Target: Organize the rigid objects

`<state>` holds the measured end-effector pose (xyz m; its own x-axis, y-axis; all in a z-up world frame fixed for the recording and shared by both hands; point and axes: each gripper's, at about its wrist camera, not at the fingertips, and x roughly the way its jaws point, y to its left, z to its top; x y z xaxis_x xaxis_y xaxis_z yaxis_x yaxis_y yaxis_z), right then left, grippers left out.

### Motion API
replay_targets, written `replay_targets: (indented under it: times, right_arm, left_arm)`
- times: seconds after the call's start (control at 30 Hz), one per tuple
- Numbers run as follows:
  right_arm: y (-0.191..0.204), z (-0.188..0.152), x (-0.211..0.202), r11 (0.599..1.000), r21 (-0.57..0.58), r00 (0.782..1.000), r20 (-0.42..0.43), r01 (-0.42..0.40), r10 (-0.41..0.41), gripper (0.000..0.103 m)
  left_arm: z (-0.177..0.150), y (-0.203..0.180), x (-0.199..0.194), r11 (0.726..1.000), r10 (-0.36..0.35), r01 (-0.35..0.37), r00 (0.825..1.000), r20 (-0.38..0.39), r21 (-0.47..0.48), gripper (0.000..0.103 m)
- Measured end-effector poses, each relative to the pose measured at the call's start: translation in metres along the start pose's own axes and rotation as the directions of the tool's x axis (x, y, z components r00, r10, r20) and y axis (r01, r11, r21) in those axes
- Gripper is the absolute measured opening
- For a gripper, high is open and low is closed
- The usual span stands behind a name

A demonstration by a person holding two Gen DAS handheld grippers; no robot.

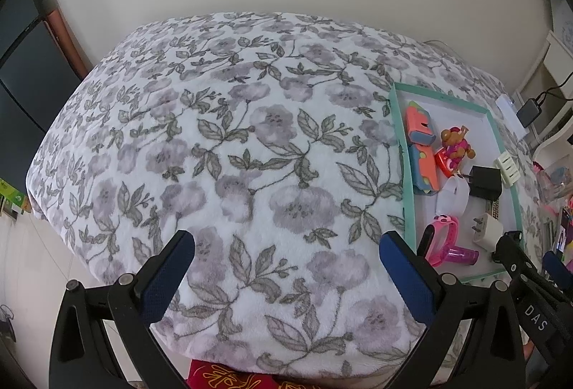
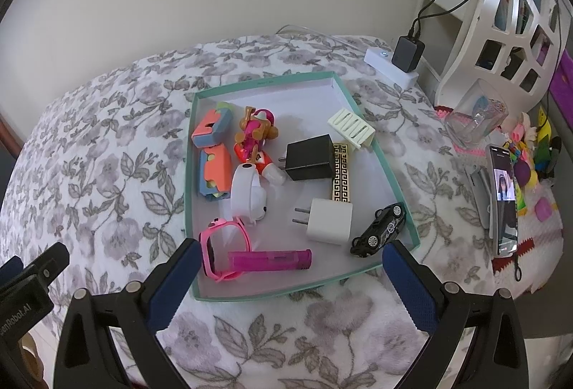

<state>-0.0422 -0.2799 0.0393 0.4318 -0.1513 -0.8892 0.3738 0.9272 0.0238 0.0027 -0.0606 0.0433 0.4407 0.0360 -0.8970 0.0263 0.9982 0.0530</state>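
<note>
My left gripper (image 1: 286, 267) and right gripper (image 2: 292, 276) both hang with jaws spread wide, holding nothing. The teal tray (image 2: 265, 80) lies on the floral bedspread (image 1: 215, 138), packed with toys; a black toy car (image 2: 379, 226) and pink flashlight (image 2: 270, 260) sit nearest my right jaws.

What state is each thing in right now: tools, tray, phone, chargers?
left tool: open, empty
right tool: open, empty
tray: lidless, holding toys and chargers
phone: upright, screen on
black charger: unplugged, in tray
white charger: unplugged, in tray
dark adapter: plugged into white power strip
</note>
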Motion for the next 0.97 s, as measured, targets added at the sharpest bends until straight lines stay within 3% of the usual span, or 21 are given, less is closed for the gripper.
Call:
replay_targets:
  times: [0.97]
  right_arm:
    - [0.0006, -0.0004, 0.0042, 1.000, -0.028, 1.000, -0.012, -0.004, 0.004, 0.102]
  left_arm:
    - [0.0000, 0.0035, -0.0013, 1.000, 0.015, -0.015, 1.000, 0.013, -0.013, 0.103]
